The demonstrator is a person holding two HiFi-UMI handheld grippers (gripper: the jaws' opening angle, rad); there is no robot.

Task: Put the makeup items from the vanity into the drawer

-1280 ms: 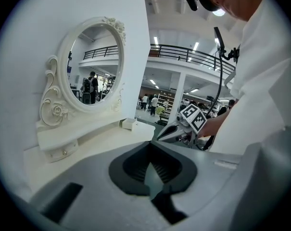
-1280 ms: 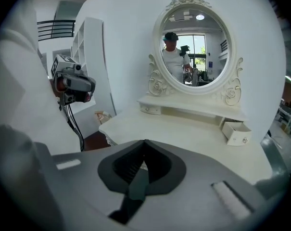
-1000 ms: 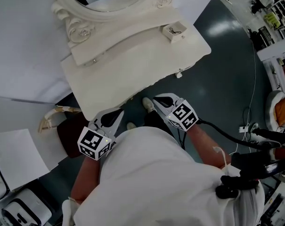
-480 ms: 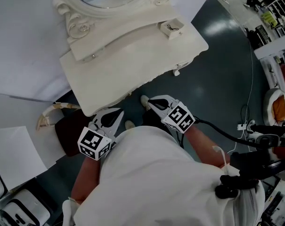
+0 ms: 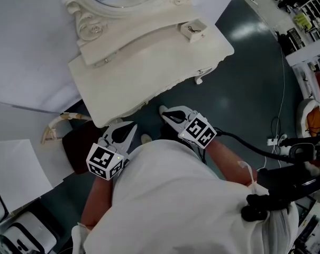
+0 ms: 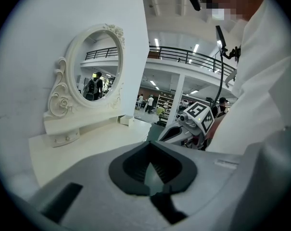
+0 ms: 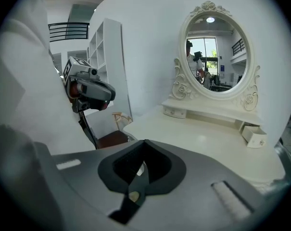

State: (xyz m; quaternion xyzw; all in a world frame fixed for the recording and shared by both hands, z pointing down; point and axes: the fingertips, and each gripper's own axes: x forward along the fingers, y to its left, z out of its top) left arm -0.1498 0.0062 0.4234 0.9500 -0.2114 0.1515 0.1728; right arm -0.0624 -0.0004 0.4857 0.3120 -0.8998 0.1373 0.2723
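Left gripper and right gripper each have jaws pressed together on nothing, just off the vanity front edge; the 1 small white box sits at the back right corner, where a careless reach would likely knock it overboard.

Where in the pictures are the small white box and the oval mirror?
small white box (image 5: 194, 28), head view, on its top face.
oval mirror (image 7: 214, 57), right gripper view, on the middle of the glass.
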